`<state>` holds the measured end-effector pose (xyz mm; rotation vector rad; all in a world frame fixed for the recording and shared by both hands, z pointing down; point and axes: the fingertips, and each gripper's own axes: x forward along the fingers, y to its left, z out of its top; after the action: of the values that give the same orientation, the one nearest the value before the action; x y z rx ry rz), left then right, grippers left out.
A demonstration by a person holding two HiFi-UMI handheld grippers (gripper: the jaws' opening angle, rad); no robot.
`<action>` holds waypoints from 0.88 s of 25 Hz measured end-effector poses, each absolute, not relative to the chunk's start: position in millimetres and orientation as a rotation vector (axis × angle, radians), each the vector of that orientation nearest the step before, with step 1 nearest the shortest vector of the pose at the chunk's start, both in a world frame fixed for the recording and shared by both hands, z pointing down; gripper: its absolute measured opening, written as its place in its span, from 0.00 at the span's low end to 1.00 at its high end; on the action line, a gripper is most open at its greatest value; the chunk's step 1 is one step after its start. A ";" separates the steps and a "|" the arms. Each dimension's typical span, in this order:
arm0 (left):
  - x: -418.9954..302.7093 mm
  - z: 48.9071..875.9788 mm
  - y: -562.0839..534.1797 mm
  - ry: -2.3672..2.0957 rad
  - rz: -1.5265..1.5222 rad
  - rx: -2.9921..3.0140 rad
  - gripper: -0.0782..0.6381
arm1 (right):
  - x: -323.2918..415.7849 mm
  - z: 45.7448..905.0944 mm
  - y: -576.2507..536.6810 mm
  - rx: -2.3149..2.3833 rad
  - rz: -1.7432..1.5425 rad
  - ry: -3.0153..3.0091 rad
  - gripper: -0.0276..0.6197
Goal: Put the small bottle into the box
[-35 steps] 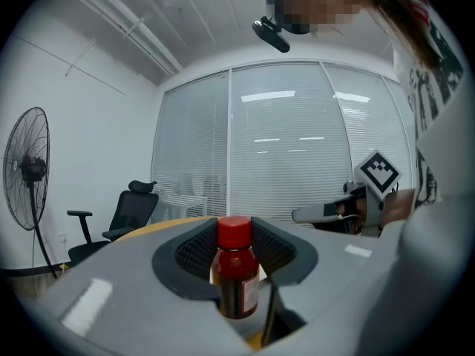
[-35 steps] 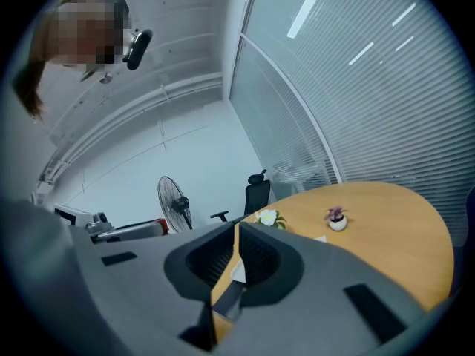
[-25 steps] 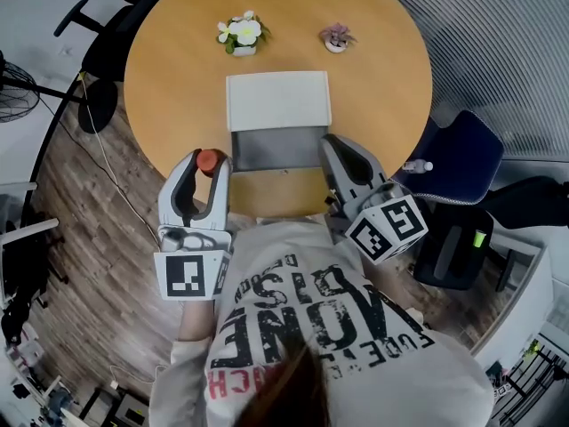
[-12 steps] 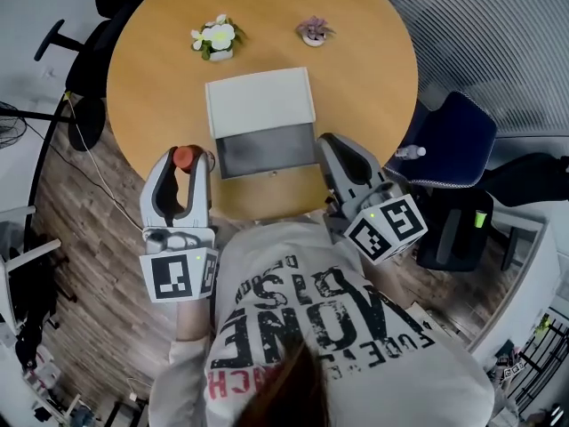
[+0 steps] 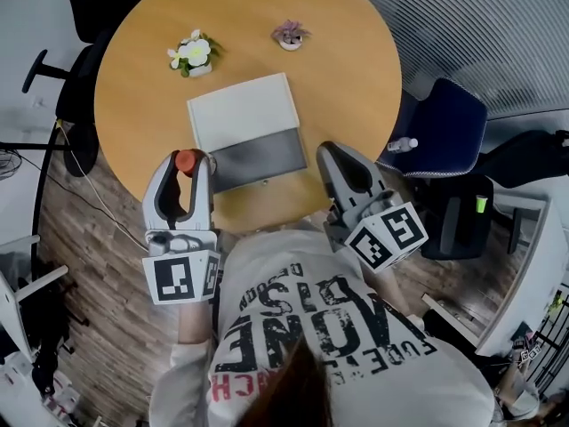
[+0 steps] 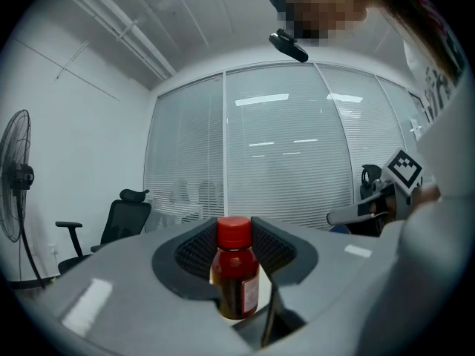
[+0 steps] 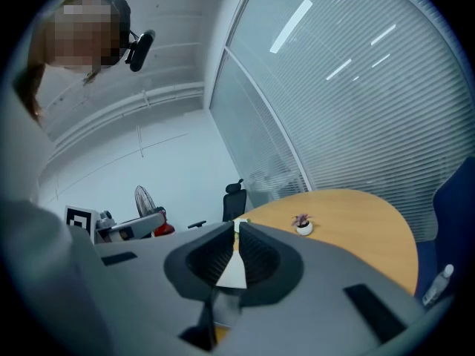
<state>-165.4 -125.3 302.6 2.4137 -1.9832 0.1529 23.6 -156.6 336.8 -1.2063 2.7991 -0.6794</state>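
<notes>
The small brown bottle (image 5: 186,161) with a red cap stands upright between the pads of my left gripper (image 5: 186,157), which is shut on it. In the left gripper view the bottle (image 6: 236,273) fills the gap between the jaws. It hangs over the table's near edge, just left of the open box (image 5: 258,158), whose white lid (image 5: 242,111) lies folded back. My right gripper (image 5: 333,152) sits at the box's front right corner. In the right gripper view its tips (image 7: 236,227) meet with nothing between them.
The round wooden table (image 5: 356,69) carries a white-flower pot (image 5: 193,53) and a small pink plant (image 5: 290,35) at its far side. A blue chair (image 5: 440,132) with a clear bottle (image 5: 402,145) on it stands to the right. Black office chairs stand to the left.
The head view has swung, so the table and box sit further left and turned in the frame. Both grippers keep their places beside the box, and the left still holds the bottle.
</notes>
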 end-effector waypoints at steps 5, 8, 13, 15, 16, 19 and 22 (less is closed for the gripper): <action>-148.1 301.8 -133.4 -1.918 0.143 2.468 0.31 | 33.8 337.9 -153.9 -1.247 -0.693 2.775 0.08; -139.8 302.6 -137.8 -1.882 0.137 2.497 0.31 | 38.5 338.5 -153.2 -1.273 -0.692 2.763 0.08; -128.7 306.9 -141.2 -1.830 0.125 2.523 0.31 | 48.3 341.9 -150.4 -1.325 -0.700 2.744 0.08; -125.8 306.4 -142.3 -1.816 0.125 2.536 0.31 | 49.2 342.3 -150.0 -1.335 -0.702 2.737 0.08; -124.2 306.1 -142.7 -1.809 0.126 2.544 0.31 | 49.1 342.6 -149.9 -1.336 -0.704 2.735 0.08; -118.5 307.2 -143.4 -1.787 0.126 2.563 0.31 | 49.2 345.0 -149.5 -1.337 -0.712 2.731 0.08; -113.6 309.4 -143.9 -1.764 0.118 2.583 0.31 | 46.6 347.6 -151.3 -1.331 -0.717 2.737 0.08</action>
<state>-113.6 -143.9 309.4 2.5833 -1.7637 0.1181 46.6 -151.3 347.6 -1.3306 2.7366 -0.7173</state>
